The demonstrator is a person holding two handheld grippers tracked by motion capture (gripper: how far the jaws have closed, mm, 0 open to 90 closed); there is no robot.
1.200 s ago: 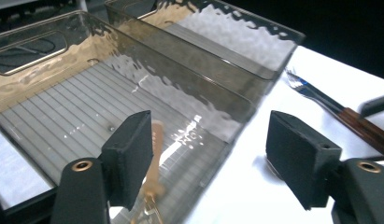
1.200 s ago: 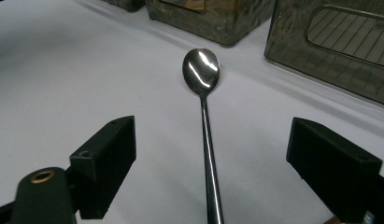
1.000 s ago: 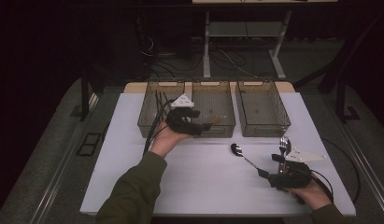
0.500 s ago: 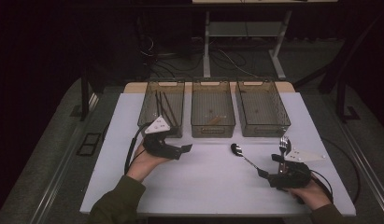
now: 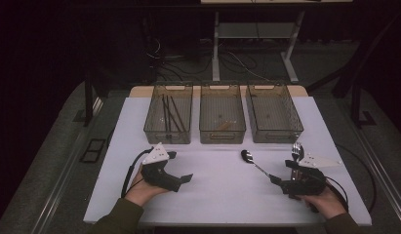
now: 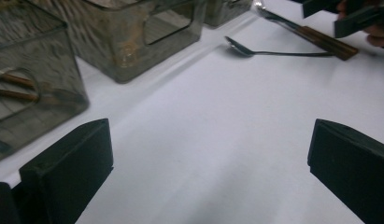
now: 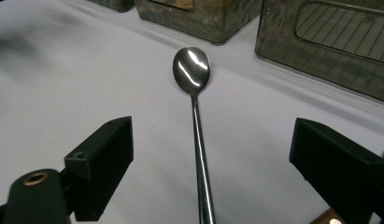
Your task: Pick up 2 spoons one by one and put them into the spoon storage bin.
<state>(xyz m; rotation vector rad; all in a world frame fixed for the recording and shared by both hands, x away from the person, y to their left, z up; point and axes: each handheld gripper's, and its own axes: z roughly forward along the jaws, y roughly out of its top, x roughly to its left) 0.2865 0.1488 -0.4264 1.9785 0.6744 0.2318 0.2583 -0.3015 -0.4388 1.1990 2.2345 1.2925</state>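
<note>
Left claw [image 5: 181,179] and right claw [image 7: 213,172], jaws wide apart.

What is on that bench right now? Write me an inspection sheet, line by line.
Surface: white table, bare in the middle.
Job's things: spoon and fork lie on the table at the right. Three clear bins stand in a row: the left bin holds dark sticks, the middle bin a small brownish piece, and the right bin looks empty.
Clutter: nothing seen.
Grippers: left claw is open, its jaws have just been opening, nothing between them. Right claw is open, with the spoon's handle between its jaws, untouched.
Cables: one trails from each claw; more lie on the floor.
Surroundings: dark room, desk frame behind.
</note>
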